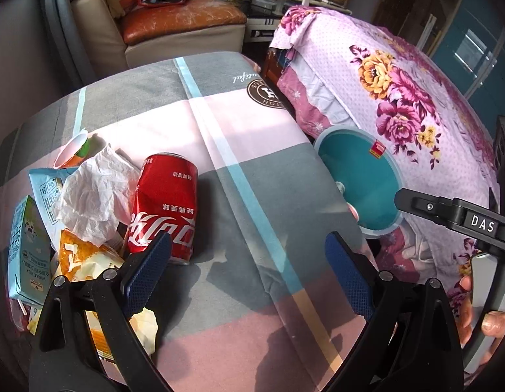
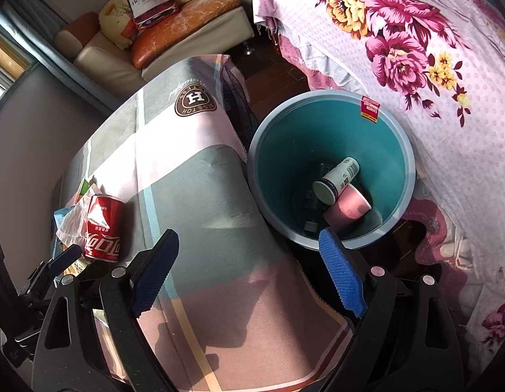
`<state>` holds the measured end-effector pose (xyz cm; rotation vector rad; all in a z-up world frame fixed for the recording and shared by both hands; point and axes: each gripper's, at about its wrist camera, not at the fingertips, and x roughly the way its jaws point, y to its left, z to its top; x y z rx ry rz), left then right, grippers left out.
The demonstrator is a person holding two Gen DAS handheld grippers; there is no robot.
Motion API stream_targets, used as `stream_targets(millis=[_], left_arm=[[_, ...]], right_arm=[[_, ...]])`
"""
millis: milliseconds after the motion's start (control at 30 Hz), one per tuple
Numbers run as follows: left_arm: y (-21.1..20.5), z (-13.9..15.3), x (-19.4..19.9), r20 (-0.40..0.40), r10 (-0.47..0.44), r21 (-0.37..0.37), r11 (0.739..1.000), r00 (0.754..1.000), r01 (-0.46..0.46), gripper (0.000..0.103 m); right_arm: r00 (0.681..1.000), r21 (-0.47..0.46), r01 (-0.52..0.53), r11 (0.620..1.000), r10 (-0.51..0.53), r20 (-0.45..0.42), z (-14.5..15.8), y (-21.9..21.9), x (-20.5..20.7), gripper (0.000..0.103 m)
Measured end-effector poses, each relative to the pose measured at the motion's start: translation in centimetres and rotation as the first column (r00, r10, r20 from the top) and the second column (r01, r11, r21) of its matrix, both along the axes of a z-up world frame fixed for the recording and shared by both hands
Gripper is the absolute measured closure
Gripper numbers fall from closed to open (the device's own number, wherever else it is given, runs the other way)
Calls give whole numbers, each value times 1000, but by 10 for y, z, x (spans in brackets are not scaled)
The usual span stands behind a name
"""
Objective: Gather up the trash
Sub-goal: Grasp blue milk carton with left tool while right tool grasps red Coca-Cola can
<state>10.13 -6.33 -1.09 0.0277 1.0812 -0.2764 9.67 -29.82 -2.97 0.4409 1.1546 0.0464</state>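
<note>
We see the teal trash bin (image 2: pixel 331 124) on the floor between the cloth-covered table (image 2: pixel 193 176) and the floral bedspread (image 2: pixel 448 65). Inside it we count a white cup (image 2: pixel 335 179) lying on a pink paper cup (image 2: pixel 349 207), plus dark items at the bottom we cannot identify.

Uncollected trash sits at the table's left edge: a dented red Coca-Cola can (image 1: pixel 164 209) standing upright, crumpled white paper (image 1: pixel 92 192) touching it, a milk carton (image 1: pixel 27 251), an orange snack wrapper (image 1: pixel 79 258) and a tipped paper cup (image 1: pixel 73 152).

The right gripper (image 2: pixel 249 271) angles steeply down over the table edge beside the bin, jaws wide, nothing between them. The left gripper (image 1: pixel 249 274) likewise tilts down over bare cloth near the can, jaws wide and empty.
</note>
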Motion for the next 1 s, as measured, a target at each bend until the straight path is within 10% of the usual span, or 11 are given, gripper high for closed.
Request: stream_targets(millis=[433,1000], left_arm=[[131,26,-11,62,185,14,982,981,-186,8],[228,-20,10,-78,345,-17,938,936,-347,8]], right_arm=[[983,-48,-181,982,179,-41,15,121,23,18],[959,-70,-279,958,274,-71,9,201,55,18]])
